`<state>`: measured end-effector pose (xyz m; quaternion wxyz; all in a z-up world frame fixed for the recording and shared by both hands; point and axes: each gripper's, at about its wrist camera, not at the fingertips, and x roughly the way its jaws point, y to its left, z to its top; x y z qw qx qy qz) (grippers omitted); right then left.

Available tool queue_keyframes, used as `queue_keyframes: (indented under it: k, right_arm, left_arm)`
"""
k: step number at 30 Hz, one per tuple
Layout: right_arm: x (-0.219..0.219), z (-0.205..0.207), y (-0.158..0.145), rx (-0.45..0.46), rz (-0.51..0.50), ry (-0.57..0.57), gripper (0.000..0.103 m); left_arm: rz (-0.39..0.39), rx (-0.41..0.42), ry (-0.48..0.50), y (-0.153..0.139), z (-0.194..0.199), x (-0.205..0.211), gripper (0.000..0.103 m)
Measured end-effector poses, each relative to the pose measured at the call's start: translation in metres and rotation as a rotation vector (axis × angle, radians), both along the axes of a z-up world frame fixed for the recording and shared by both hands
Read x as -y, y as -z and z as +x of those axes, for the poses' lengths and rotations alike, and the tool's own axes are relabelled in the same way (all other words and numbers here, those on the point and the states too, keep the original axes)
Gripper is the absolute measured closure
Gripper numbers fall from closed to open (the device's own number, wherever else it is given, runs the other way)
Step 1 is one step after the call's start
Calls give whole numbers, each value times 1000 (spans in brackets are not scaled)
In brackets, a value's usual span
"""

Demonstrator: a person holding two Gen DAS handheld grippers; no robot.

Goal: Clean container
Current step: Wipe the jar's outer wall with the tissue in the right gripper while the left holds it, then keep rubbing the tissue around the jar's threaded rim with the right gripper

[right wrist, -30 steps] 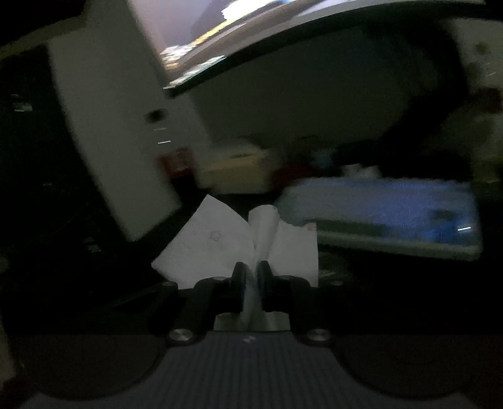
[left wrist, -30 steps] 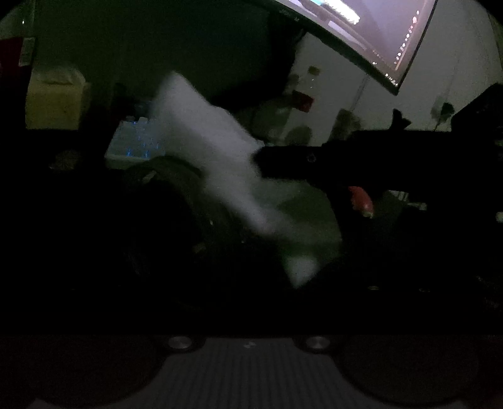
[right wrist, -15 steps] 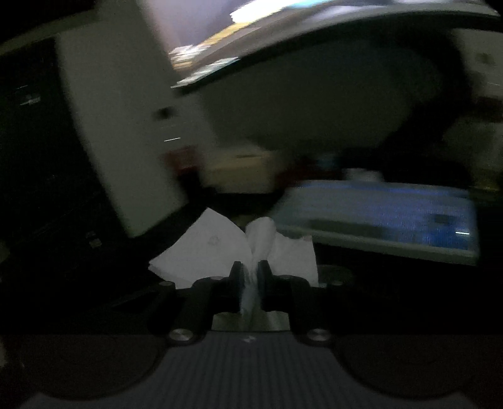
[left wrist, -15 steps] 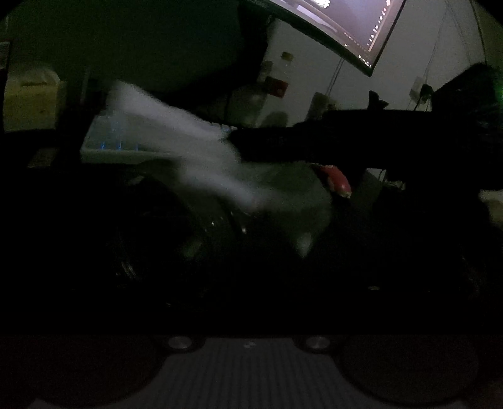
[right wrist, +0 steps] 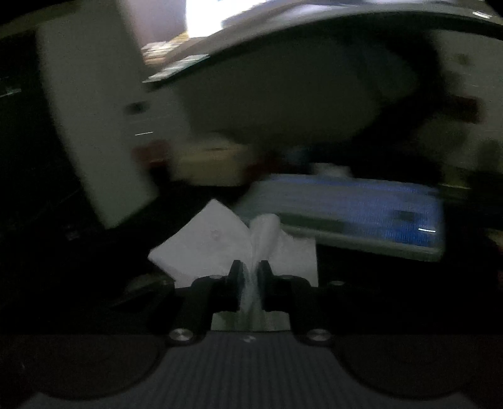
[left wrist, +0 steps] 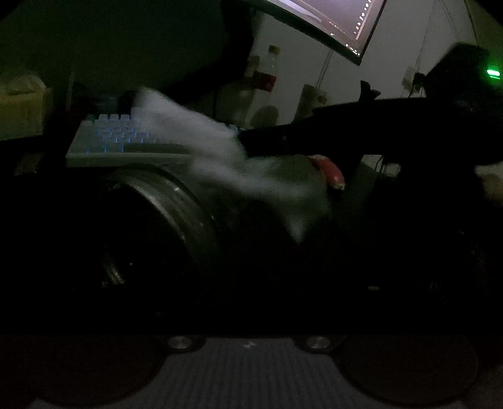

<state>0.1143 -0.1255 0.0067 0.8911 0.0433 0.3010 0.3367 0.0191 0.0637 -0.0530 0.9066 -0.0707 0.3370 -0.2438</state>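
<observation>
A dim desk, lit mostly by a curved monitor [left wrist: 330,25] that hangs across the top of both views. Below it a backlit keyboard [left wrist: 122,138] glows blue at the far side of the desk.

Closer to me, filling the middle of my left wrist view, is the container [left wrist: 176,220]: a dark round vessel with a ringed metal rim. It seems to lie tipped on its side, long axis running left to right across the view, mouth turned to the left. My left gripper's own fingers are lost in the dark at the bottom of that view, so I cannot tell whether they are open or clamped on the container, though it sits directly ahead of them and very near.

From the right, my right gripper [left wrist: 251,143] reaches in as a long black shape. A white paper tissue [left wrist: 220,157] trails from its tip and drapes over the container's upper right side. It is blurred, so I cannot say how firmly it presses on the wall.

In my right wrist view the two black fingers [right wrist: 234,277] stand nearly together with the tissue [right wrist: 217,242] pinched between them and fanning out ahead. The jaws have just eased slightly wider, yet the tissue looks caught.

My judgement: the wiping falls to the right hand, above and right of the container, with the mouth farther left.
</observation>
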Motion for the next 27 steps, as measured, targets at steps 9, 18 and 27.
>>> queue_keyframes:
  k: [9, 18, 27]
  right_arm:
    - [-13, -28, -2, 41, 23, -191, 89]
    - [4, -43, -1, 36, 45, -202, 90]
    - [25, -16, 0, -8, 28, -42, 90]
  left_arm:
    - [-10, -14, -20, -2, -8, 5, 0]
    - [18, -7, -49, -3, -28, 20, 0]
    - [28, -6, -63, -3, -33, 30, 0]
